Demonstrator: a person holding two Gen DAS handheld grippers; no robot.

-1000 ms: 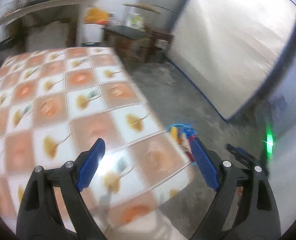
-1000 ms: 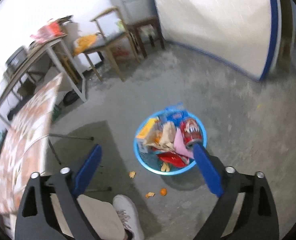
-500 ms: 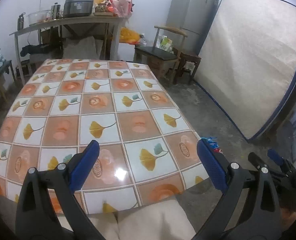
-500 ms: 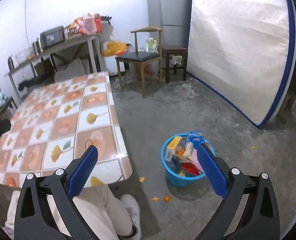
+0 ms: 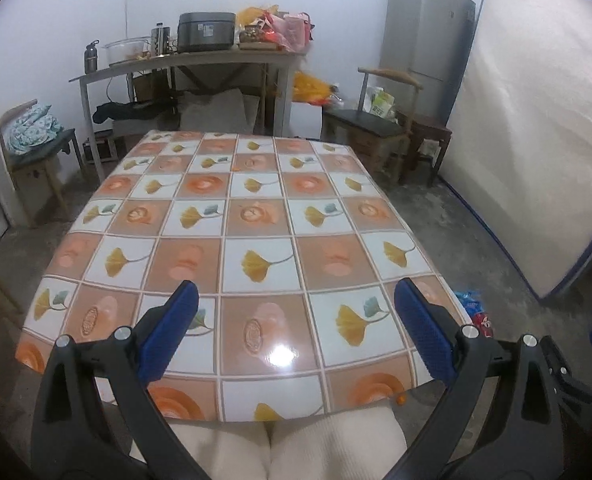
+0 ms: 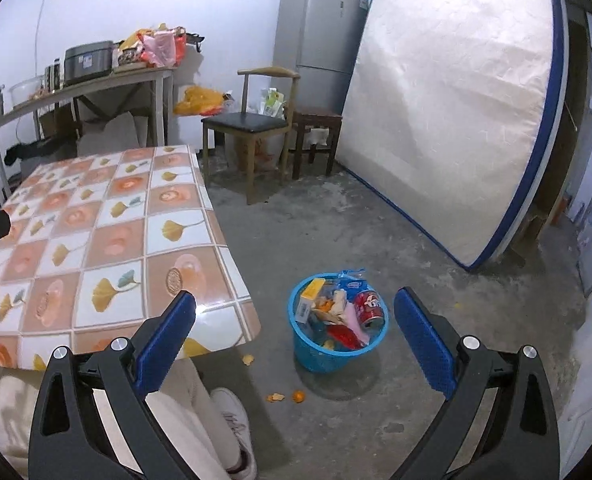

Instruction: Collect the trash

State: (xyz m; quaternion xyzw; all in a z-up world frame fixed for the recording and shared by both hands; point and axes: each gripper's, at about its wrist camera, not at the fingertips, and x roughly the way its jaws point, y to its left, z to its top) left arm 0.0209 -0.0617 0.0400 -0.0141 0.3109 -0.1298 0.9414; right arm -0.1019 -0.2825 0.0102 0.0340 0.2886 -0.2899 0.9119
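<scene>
Right wrist view: the right tongs (image 6: 294,314) are held wide and empty above the trash-filled blue basket (image 6: 335,354); the left tongs (image 5: 294,312) are likewise spread wide over the tabletop (image 5: 232,240).

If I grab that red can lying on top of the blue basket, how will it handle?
The red can lies tilted on loose wrappers in the blue basket, so it may roll or slide when nudged. It looks opened, so probably light and easily dented. Its smooth, round wall could slip between flat pads.

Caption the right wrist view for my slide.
Open right gripper above a blue trash basket full of rubbish beside the tiled table, peel scraps on floor.
</scene>
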